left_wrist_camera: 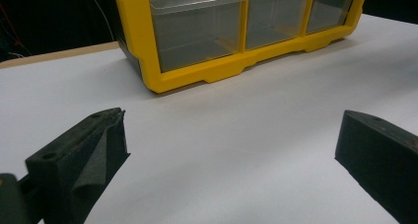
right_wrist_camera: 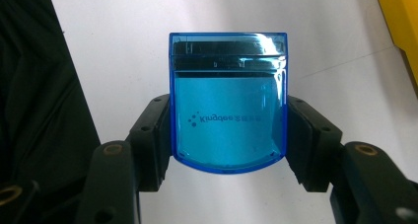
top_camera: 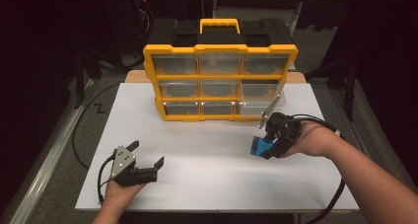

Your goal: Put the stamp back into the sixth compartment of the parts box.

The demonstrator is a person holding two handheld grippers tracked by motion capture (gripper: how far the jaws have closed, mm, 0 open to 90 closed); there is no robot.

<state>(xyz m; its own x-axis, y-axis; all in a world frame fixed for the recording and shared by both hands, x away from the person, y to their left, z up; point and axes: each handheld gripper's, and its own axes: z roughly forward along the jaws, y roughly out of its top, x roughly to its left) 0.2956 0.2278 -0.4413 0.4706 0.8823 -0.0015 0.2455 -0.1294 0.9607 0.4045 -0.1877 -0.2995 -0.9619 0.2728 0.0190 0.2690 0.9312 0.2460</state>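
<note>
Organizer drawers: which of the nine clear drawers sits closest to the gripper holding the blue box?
The bottom-right drawer of the yellow organizer. It sits on the lowest row at the right end, just up-left of the right gripper and its blue box; the others lie higher or farther left.

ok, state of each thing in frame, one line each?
blue box: lid shut, clamped between the right gripper's pads, off the table
right gripper: shut on the blue box
left gripper: open, nothing between its jaws, low over the table
yellow organizer: standing upright on the table, drawers closed; those seen close up look empty
</note>
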